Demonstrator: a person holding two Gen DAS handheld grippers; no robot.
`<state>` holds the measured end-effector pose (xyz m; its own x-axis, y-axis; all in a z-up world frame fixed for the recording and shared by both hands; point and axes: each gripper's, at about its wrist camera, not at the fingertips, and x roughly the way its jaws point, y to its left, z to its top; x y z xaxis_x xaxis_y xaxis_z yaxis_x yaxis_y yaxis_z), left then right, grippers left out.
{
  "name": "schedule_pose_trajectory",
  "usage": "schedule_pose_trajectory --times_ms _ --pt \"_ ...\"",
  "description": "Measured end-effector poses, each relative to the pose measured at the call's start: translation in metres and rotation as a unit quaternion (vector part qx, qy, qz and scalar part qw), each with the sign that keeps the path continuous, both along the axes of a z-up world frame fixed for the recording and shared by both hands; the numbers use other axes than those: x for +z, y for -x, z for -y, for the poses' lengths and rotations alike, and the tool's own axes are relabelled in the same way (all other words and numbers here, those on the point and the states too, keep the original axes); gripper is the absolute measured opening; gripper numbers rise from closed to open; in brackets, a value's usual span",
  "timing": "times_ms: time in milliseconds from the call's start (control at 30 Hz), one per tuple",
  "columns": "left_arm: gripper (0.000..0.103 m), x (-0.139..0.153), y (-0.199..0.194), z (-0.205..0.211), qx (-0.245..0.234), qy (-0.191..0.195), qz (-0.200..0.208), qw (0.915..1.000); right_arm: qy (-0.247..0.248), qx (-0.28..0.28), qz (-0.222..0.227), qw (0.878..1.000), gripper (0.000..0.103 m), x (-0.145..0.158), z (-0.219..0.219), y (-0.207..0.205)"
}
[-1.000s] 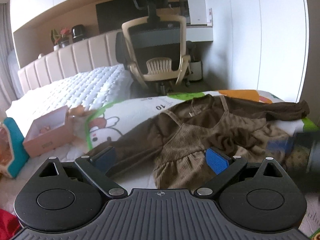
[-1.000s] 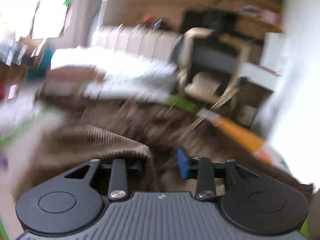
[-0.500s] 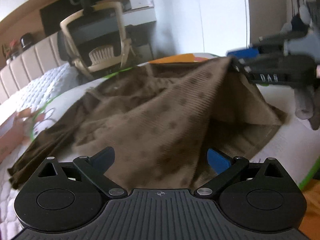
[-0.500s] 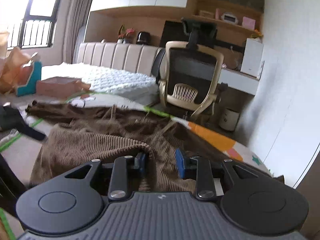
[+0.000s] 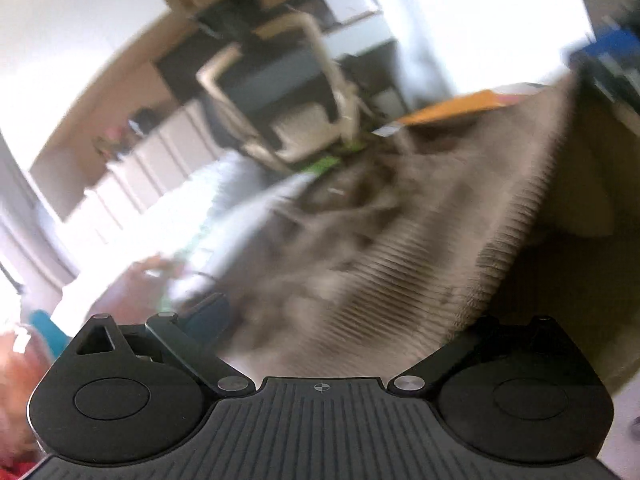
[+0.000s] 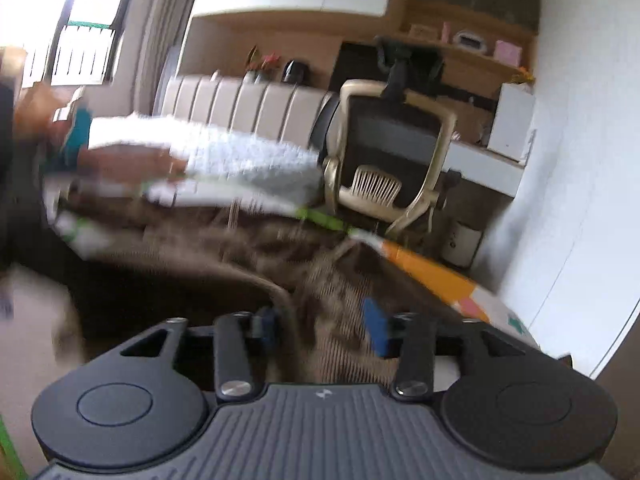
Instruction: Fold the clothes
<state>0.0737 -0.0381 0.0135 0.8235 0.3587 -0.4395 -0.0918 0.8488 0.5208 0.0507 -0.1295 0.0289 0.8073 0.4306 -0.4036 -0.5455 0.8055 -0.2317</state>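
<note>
A brown corduroy garment (image 5: pixel 400 260) is lifted off the play mat and hangs as a slanted sheet. Its top corner runs up to my right gripper (image 5: pixel 604 56) at the upper right of the left wrist view. In the right wrist view my right gripper (image 6: pixel 320 330) is shut on a bunched fold of the garment (image 6: pixel 340 300), which fills the gap between the blue pads. My left gripper (image 5: pixel 340 320) is open wide just below the hanging cloth. Its left pad (image 5: pixel 208 316) shows; the right one is hidden behind the fabric. Both views are motion-blurred.
A beige office chair (image 6: pixel 392 152) stands past the mat's far edge, by a desk (image 6: pixel 480 164). A white quilted bed (image 6: pixel 224 156) with a padded headboard lies to the left. The mat's orange corner (image 6: pixel 432 276) shows at right. A pink box (image 5: pixel 132 280) sits blurred at left.
The left gripper has swung in under the lifted cloth and tilted; the fabric now covers its right finger. The right gripper's pads stand slightly wider apart, with cloth still between them.
</note>
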Motion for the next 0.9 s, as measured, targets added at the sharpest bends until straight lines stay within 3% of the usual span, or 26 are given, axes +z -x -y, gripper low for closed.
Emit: schedule_pose_trajectory --times_ms 100,200,300,367,467,567,733,767,900 --pt "0.102 0.016 0.009 -0.033 0.038 -0.021 0.037 0.9984 0.051 0.021 -0.039 0.998 0.055 -0.034 0.001 0.018" --pt "0.103 0.026 0.011 -0.066 0.073 0.007 0.044 0.9963 0.104 0.031 -0.048 0.993 0.056 -0.064 0.004 0.039" --pt "0.103 0.019 0.017 -0.083 0.087 0.011 0.028 0.9958 0.145 -0.022 0.029 0.989 0.06 -0.066 0.017 0.047" --pt "0.103 0.008 0.021 -0.088 0.084 0.003 0.01 0.9964 0.133 -0.099 0.046 0.985 0.06 -0.057 0.041 0.031" --pt "0.103 -0.006 0.035 -0.09 0.072 0.013 -0.02 0.9971 0.079 -0.16 0.023 0.984 0.061 -0.042 0.069 0.013" --pt "0.102 -0.018 0.05 -0.081 0.045 0.022 -0.05 0.9975 0.061 -0.165 0.022 0.984 0.06 -0.034 0.077 0.013" --pt "0.103 -0.019 0.064 -0.074 0.016 -0.048 -0.061 0.9968 0.032 -0.161 0.026 0.986 0.057 -0.017 0.09 0.018" --pt "0.103 -0.013 0.068 -0.074 0.014 -0.059 -0.053 0.9968 0.02 -0.158 0.036 0.987 0.058 -0.006 0.094 0.021" --pt "0.103 0.057 0.083 -0.078 0.023 -0.075 0.041 0.9961 -0.017 -0.146 0.074 0.986 0.058 0.034 0.106 0.033"
